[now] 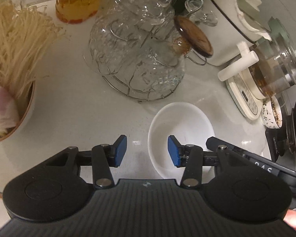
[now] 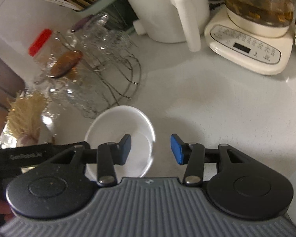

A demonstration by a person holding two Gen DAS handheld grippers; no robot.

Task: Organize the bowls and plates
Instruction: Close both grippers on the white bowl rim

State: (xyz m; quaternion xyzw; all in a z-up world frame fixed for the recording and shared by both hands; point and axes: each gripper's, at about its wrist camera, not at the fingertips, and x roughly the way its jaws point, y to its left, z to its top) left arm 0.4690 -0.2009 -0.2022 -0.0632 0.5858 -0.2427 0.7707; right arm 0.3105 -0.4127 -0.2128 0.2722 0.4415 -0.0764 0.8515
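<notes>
One white bowl [image 1: 183, 122] stands upright on the pale counter, also seen in the right wrist view [image 2: 118, 122]. My left gripper [image 1: 147, 151] is open and straddles the bowl's left rim, one blue pad [image 1: 173, 151] over the inside and the other outside. My right gripper [image 2: 151, 151] is open too and straddles the opposite rim, its dark pad [image 2: 126, 150] over the bowl's inside. No pad presses on the rim in either view. Each view shows the other gripper's black body [image 1: 256, 164] at its edge.
Just behind the bowl stands a wire rack of glass cups [image 1: 136, 55]. A white jug [image 1: 227, 25], a glass kettle on its cream base [image 2: 246, 45] and a small patterned bowl [image 1: 271, 114] line the back right. A brown bowl of pale strands [image 1: 13, 45] sits left.
</notes>
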